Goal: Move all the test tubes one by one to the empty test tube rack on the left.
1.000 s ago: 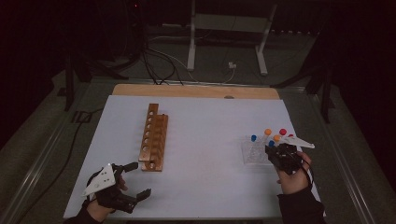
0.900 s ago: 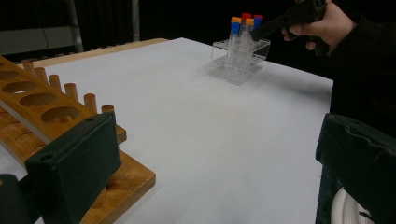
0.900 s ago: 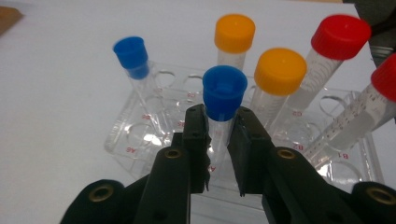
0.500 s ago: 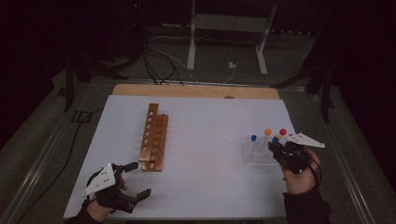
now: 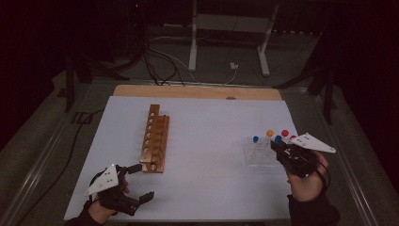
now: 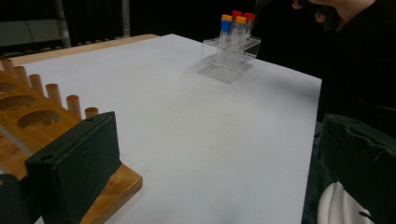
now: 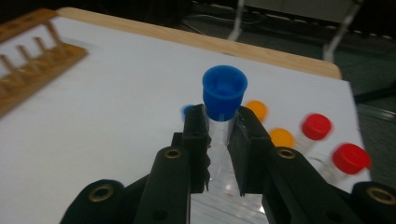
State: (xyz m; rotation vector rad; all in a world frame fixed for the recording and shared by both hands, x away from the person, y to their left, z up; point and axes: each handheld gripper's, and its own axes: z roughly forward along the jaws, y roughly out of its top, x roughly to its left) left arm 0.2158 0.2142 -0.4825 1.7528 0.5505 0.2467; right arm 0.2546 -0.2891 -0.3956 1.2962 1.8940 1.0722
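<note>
Above the clear rack (image 5: pixel 259 155), at about four o'clock on the desk (image 5: pixel 211 122), the right gripper (image 5: pixel 282 149) has come up a little compared with one second ago. Then its fingers (image 7: pixel 194 140) were low among the caps; now, in the right gripper view, they pinch a blue-capped tube (image 7: pixel 223 100) just under its cap, and the tube stands above the others. Behind it one more blue cap (image 7: pixel 187 110), two orange caps (image 7: pixel 256 110) and two red caps (image 7: pixel 316 126) stay lower in the rack, slightly blurred. I judge that the tube is lifted most of the way out of its hole, but I cannot see its lower end, so I cannot say if it is fully free.

The left gripper (image 5: pixel 139 181) rests at seven o'clock, in the same place as before, with its fingers (image 6: pixel 77 168) spread and nothing between them, close to the near end of the wooden rack (image 5: pixel 155 139). This rack lies at about nine o'clock, well apart from the clear one, and its holes look empty.

The change probably means that the picking step is almost done, and the next step is to carry the tube toward the wooden rack, I think.
</note>
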